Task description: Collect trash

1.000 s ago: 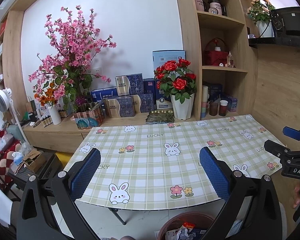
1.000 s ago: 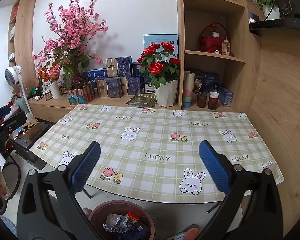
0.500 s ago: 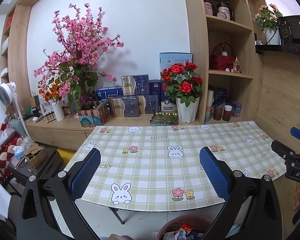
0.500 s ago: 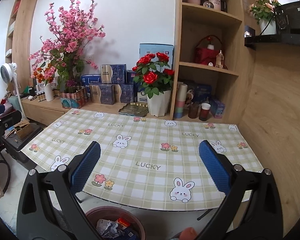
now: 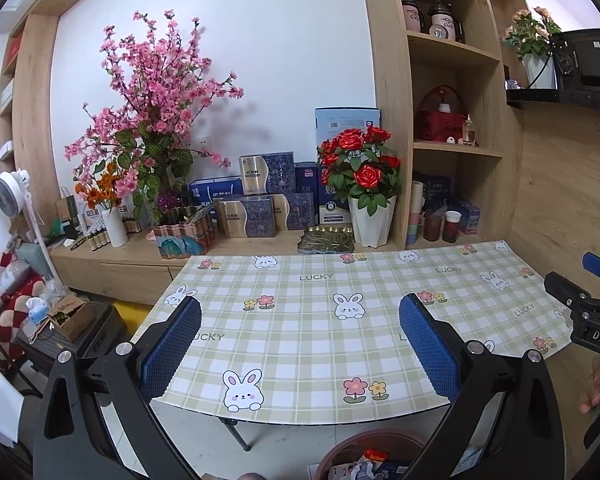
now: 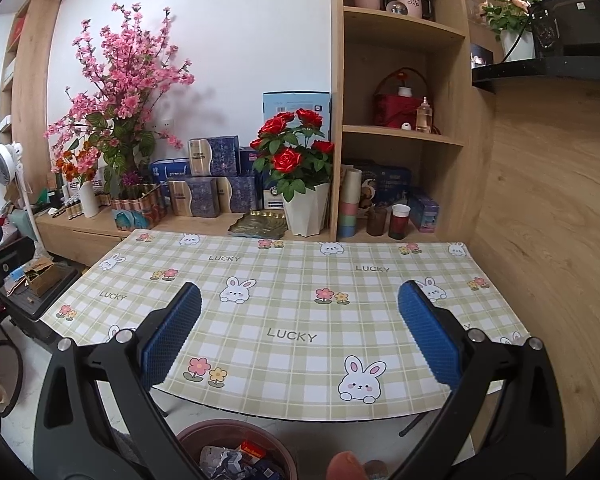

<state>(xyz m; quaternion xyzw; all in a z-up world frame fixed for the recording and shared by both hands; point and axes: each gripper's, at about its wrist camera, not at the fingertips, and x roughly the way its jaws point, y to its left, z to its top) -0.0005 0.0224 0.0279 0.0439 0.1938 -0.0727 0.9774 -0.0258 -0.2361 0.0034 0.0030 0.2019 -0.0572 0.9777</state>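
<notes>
Both the left gripper and right gripper hang spread and empty. The trash sits in the bin below the fingers: crumpled wrappers, likely light and soft, best pinched by a raised fold.

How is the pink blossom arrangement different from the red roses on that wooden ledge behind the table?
The pink blossom arrangement is tall and spreads wide, while the red roses form a low, compact bunch. The blossoms are small and pink; the roses are large and red. The roses stand in a white faceted pot; the blossoms rise from a low patterned basket. Both stand upright on the ledge.
</notes>
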